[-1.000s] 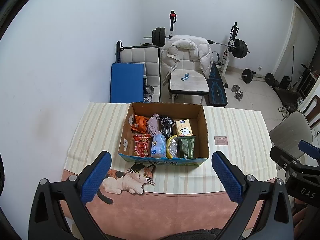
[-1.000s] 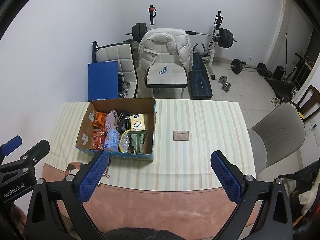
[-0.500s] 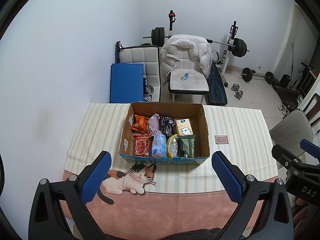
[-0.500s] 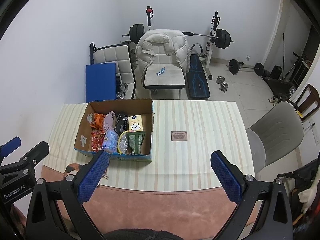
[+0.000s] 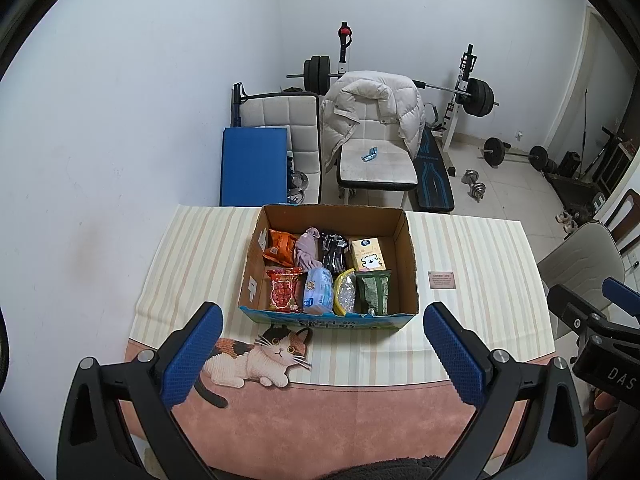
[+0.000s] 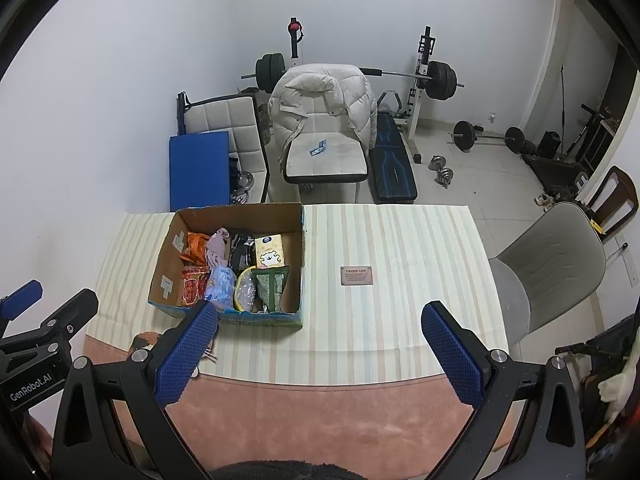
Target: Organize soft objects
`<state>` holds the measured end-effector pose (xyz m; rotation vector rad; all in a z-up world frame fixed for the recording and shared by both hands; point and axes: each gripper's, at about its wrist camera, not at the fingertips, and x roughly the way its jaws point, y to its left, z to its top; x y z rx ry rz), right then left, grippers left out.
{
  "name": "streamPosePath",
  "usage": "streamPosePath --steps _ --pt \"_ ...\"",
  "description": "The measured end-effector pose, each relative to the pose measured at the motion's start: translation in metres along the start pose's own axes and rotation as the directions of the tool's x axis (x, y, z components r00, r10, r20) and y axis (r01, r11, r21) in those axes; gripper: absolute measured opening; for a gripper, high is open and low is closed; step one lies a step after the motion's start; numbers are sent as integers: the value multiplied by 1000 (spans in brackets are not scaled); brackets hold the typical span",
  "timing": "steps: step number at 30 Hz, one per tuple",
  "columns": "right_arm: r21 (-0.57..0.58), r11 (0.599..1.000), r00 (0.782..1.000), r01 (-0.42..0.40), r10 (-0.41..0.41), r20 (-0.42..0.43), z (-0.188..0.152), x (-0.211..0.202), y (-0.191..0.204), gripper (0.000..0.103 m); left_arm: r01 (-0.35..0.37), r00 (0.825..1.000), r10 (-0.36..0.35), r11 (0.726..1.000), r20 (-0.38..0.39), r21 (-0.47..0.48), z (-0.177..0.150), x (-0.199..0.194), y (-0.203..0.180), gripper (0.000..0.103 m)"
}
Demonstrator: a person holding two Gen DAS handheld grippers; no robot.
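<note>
Barely anything is being shifted since a second ago: both views are just being eased back and up a touch, so the cardboard box point(image 5: 406, 252) is sitting slightly further off, with nothing inside disturbed. Both tools are being held high above the near edge of the striped tablecloth point(image 6: 400, 240); the left gripper point(image 5: 322, 350) is being kept wide open and empty, and the right gripper point(image 6: 320, 348) is spread just as wide, nothing between the pads. All the soft stuff is being kept packed in the box: an orange snack bag point(image 5: 279, 247), a mauve cloth bundle point(image 5: 307, 249), a black packet point(image 5: 333, 252), a yellow tissue pack point(image 5: 368, 255), a red snack bag point(image 5: 284, 289), a light blue wipes pack point(image 5: 318, 290), a clear crinkly bag point(image 5: 346, 292) and a green pouch point(image 5: 373, 290). Probably everything is light and squishy; the foil bags are likely being made slippery by trapped air, so a pinch on the crimped top seam seems safest. The cloth can be grabbed anywhere mid-bundle, and the tissue pack across its narrow sides.
</note>
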<state>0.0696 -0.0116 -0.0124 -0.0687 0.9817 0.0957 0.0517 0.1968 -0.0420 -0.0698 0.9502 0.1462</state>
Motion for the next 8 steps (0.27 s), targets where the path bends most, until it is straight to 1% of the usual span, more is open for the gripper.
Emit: streamPosePath --steps 8 --pt "-1 1000 1000 -1 1 2 0 -1 0 103 -1 1000 1 1000 3 2 -1 -1 0 103"
